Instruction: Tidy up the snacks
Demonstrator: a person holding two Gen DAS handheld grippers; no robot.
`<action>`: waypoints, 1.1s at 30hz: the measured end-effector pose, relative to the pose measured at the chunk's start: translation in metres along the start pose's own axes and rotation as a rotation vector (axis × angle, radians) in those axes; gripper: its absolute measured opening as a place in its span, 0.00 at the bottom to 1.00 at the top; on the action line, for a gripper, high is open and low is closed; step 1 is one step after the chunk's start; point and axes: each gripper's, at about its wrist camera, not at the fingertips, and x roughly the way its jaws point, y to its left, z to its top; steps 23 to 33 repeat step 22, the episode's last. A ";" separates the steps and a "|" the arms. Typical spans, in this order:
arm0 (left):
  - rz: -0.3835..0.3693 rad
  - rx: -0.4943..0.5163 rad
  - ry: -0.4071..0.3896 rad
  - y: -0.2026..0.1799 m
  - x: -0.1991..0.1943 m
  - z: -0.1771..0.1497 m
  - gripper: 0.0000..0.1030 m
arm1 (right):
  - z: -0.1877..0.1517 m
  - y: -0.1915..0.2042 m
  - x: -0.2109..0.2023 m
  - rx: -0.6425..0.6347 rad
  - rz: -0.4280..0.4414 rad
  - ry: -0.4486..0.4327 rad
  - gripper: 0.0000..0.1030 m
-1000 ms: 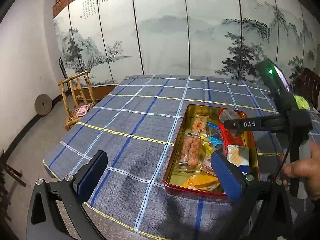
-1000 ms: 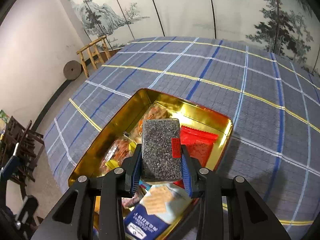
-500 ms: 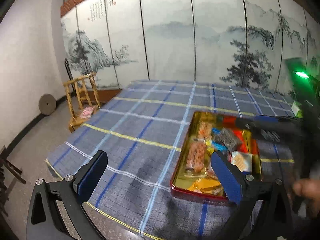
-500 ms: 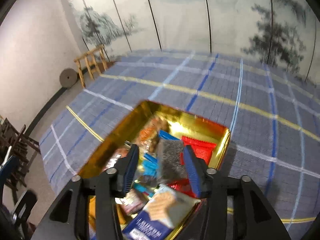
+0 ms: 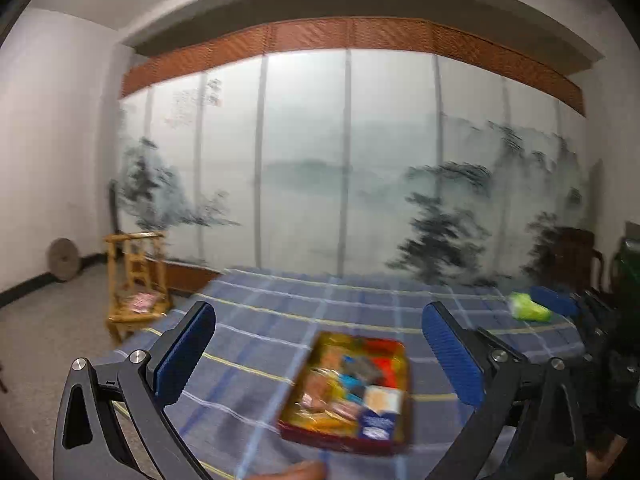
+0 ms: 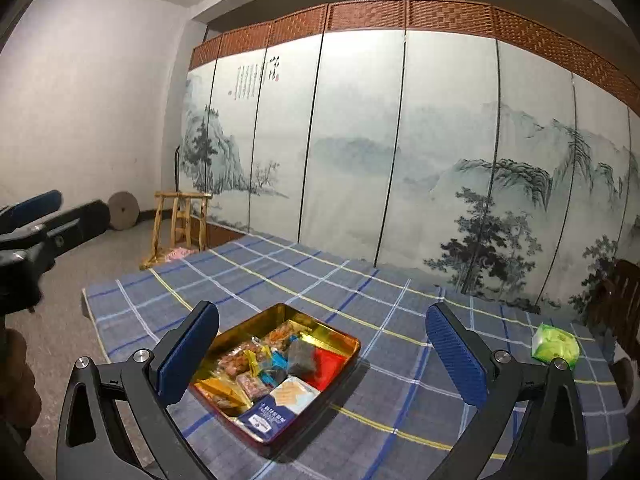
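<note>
A gold tin with a red rim (image 6: 344,338) sits on the blue checked tablecloth and holds several wrapped snacks, among them a dark speckled bar (image 6: 301,357), a red packet (image 6: 330,366) and a blue-and-white cracker pack (image 6: 276,406). The tin (image 5: 403,412) shows blurred in the left wrist view. My right gripper (image 6: 322,354) is open and empty, raised above and behind the tin. My left gripper (image 5: 318,354) is open and empty, also held back above the tin. The left gripper also shows at the left edge of the right wrist view (image 6: 32,210).
A green packet (image 6: 556,345) lies on the table at the far right, also in the left wrist view (image 5: 528,307). A wooden chair (image 6: 182,222) stands beyond the table's far left corner. A painted folding screen (image 6: 400,160) lines the back. A dark chair (image 6: 624,296) stands at right.
My right gripper opened and left the dark speckled bar in the tin. Both grippers then pulled back and up, away from the tin.
</note>
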 end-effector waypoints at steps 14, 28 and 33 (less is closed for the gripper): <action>0.021 0.080 0.143 -0.043 0.007 -0.021 1.00 | -0.040 -0.051 -0.030 0.051 -0.078 0.104 1.00; 0.114 0.120 0.219 -0.051 0.038 -0.039 1.00 | -0.126 -0.178 0.044 0.110 -0.260 0.492 1.00; 0.114 0.120 0.219 -0.051 0.038 -0.039 1.00 | -0.126 -0.178 0.044 0.110 -0.260 0.492 1.00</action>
